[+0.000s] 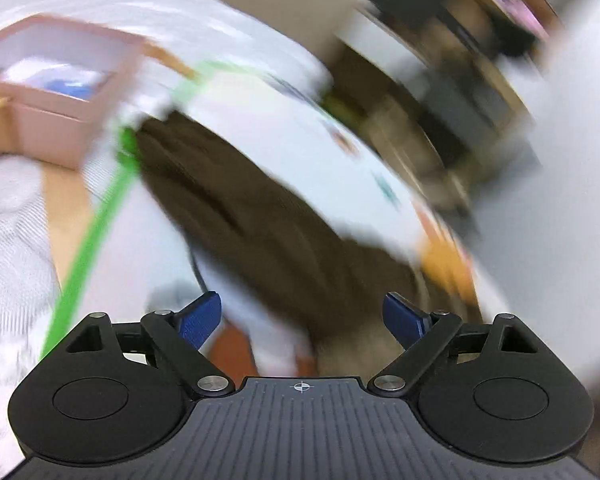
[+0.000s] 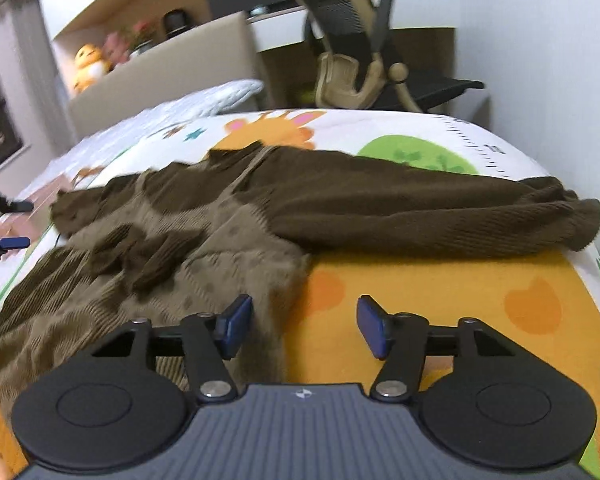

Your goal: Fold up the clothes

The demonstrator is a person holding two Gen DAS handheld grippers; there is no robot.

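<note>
Cartoon play mat (image 2: 420, 280) spread flat as folding ground. Brown sweater (image 2: 340, 204) lay crumpled across it, sleeve flung rightward, unfolded. Right hand-held gripper (image 2: 305, 326) hovered wide open at the hem, holding nothing; left hand-held gripper (image 1: 302, 320) likewise open, empty, blurred.

The left wrist view looks forward between its own blue fingers (image 1: 204, 318) and down at a steep tilt, close over the brown sweater (image 1: 260, 216) on the printed mat (image 1: 300, 136) — heavily blurred, with a pink box (image 1: 60, 92) at upper left. The right wrist view sits low and near level, facing across the same sweater (image 2: 380, 208) and mat (image 2: 440, 300) toward an office chair (image 2: 352, 52) at top centre. Both views share the sweater and the mat — the other gripper (image 2: 4, 224) shows at the right view's left edge.
</note>
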